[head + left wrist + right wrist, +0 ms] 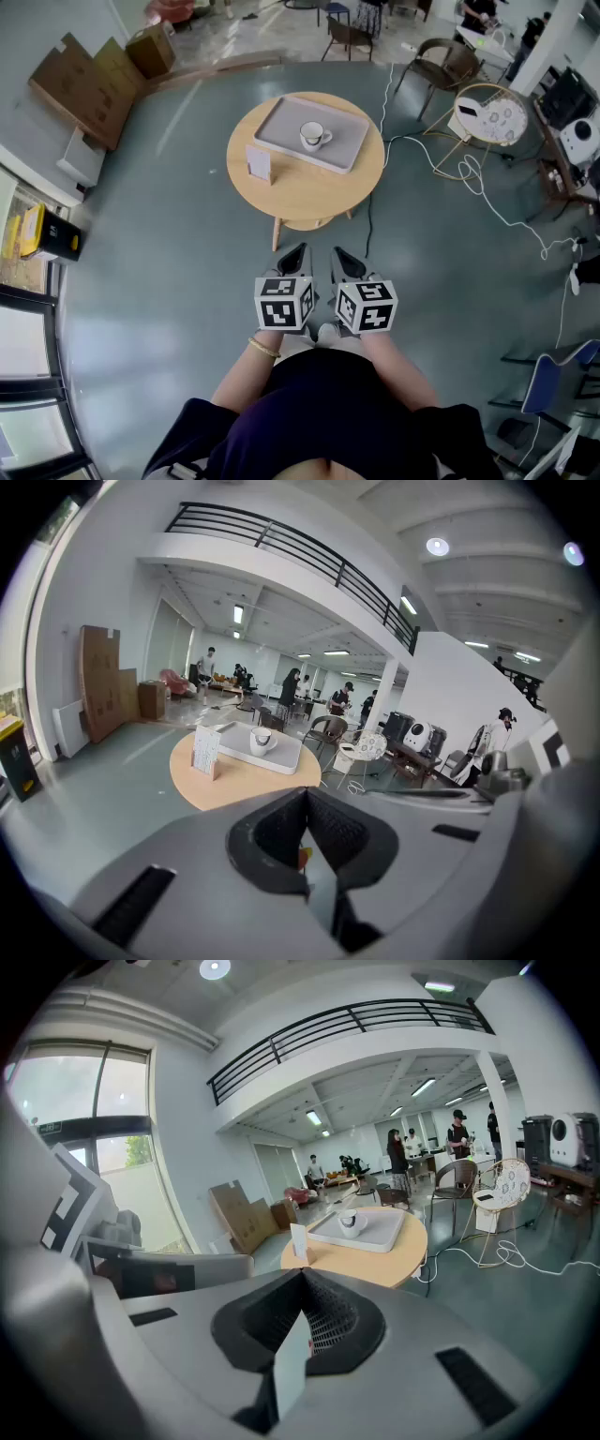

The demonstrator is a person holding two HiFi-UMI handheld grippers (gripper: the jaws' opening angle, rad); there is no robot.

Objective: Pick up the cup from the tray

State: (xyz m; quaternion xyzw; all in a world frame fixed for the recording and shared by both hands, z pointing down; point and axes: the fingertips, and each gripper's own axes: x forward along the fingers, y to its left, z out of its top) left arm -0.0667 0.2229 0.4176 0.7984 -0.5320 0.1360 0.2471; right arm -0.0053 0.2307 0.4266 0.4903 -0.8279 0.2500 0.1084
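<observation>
Cup: one white ceramic cup with a dark rim (314, 136), upright near the middle of the tray.
Tray: one grey rectangular tray (281, 123), lying on the far half of the round light-wood table (309, 194).
Card: one small white upright card stand (258, 163), on the table just beside the tray's near left corner.
Left gripper (297, 249): we hold it low over the grey floor (150, 244), well short of the table, jaws together on nothing.
Right gripper (339, 253): just beside the left, jaws likewise pressed together and empty.
</observation>
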